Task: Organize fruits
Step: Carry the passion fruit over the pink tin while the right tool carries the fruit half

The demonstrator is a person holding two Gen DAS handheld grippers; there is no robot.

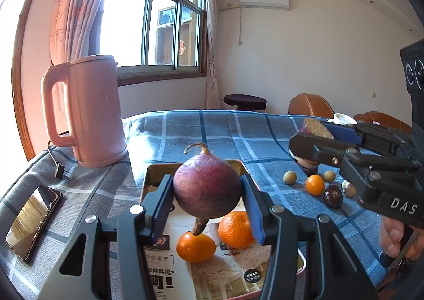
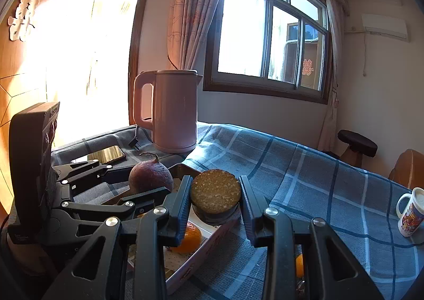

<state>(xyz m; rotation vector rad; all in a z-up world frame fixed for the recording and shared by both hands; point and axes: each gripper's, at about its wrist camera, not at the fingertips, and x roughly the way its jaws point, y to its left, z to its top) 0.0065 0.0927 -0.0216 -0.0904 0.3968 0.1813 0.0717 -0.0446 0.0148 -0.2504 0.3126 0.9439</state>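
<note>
Far left on the checked tablecloth (image 1: 212,130) I see a phone (image 1: 31,220) lying flat, and beyond it a pink kettle (image 1: 90,111) with its plug (image 1: 58,170) trailing loose; both sit well clear of the fruit, so I judge they are only bystanders.

Next comes my left gripper (image 1: 206,194). Its blue pads are closed on a purple round fruit (image 1: 206,188), held by its widest part with the curled stem pointing up. It hangs directly over the tray (image 1: 152,175), which I take to be where the fruit is gathered. A large orange (image 1: 235,229) and a smaller orange fruit (image 1: 194,247) already lie on the printed sheet inside the tray, near its close end, just under the held fruit.

Further right, my right gripper (image 2: 215,194) is clamped narrow on a dark cut fruit (image 2: 215,192), its pale seeded face turned towards the camera. In the right wrist view it is above the tray's right edge, beside the left gripper, so I judge both loads are headed for the tray.

On the cloth to the right of the tray, loose fruit waits: two small greenish ones (image 1: 289,177), a small orange one (image 1: 314,184) and a dark wrinkled one (image 1: 333,196). A mug (image 2: 410,211) stands far right.
</note>
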